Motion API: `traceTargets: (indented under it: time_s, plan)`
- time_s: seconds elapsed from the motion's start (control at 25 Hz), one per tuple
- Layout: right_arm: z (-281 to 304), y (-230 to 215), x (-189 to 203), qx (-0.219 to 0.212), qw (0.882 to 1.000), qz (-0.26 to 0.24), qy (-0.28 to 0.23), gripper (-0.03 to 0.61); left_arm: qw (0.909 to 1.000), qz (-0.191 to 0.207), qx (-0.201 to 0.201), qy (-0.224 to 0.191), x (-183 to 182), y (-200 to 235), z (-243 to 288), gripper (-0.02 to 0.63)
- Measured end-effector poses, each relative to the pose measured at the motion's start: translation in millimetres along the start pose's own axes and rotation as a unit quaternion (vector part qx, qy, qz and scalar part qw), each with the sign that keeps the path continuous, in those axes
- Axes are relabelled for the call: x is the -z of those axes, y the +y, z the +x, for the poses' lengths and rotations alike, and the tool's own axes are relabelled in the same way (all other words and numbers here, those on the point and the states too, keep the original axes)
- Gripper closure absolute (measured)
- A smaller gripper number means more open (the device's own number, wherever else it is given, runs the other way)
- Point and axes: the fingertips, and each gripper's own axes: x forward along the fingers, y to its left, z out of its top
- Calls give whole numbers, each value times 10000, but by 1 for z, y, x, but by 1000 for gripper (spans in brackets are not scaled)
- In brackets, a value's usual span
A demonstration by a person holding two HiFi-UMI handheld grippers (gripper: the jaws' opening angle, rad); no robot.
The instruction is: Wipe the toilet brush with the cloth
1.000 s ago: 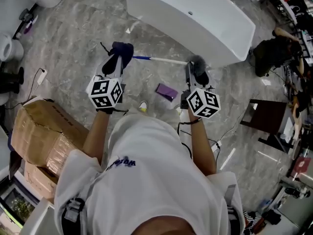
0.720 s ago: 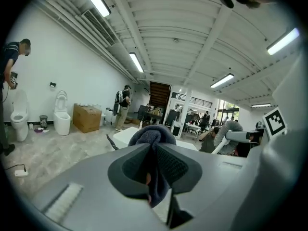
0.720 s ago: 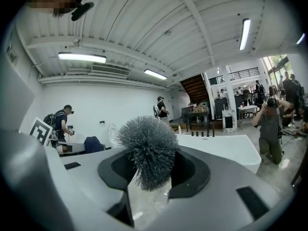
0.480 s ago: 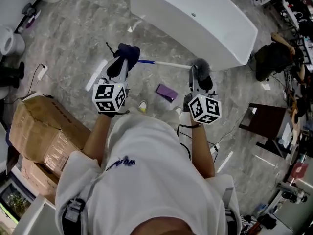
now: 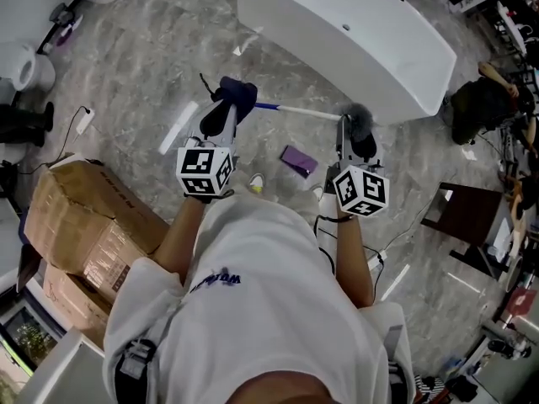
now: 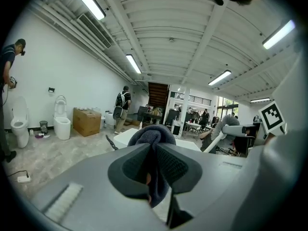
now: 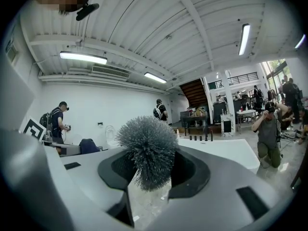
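**Wiping the brush handle, mid-air beside the bathtub**

Standing by the white bathtub (image 5: 354, 32), the person is holding the toilet brush (image 5: 295, 110) crosswise above the floor. The right tool (image 5: 354, 141) is clenching on the grey bristle head. The left tool (image 5: 223, 116) is grasping the dark blue cloth (image 5: 237, 93), bunched at the handle's blue end. The wiping step seems to be in hand. The next move is likely calling for sliding the cloth along the handle toward the bristles.

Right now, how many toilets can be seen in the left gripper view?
2. Both stand along the left wall: one toilet at the far left edge, the other, lid raised, just right of it near a cardboard box. Others may sit out of sight.
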Motion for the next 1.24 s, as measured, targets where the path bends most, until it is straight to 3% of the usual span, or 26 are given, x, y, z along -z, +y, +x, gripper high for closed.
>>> traceTargets:
  time_s: [0.88, 1.24]
  plan:
    - [2, 24, 8, -183, 9998, 18, 11, 403, 9995, 307, 35, -65, -4, 1, -3, 571]
    - [1, 20, 21, -117, 9997, 137, 135, 403, 9992, 342, 138, 170, 9, -2, -3, 571]
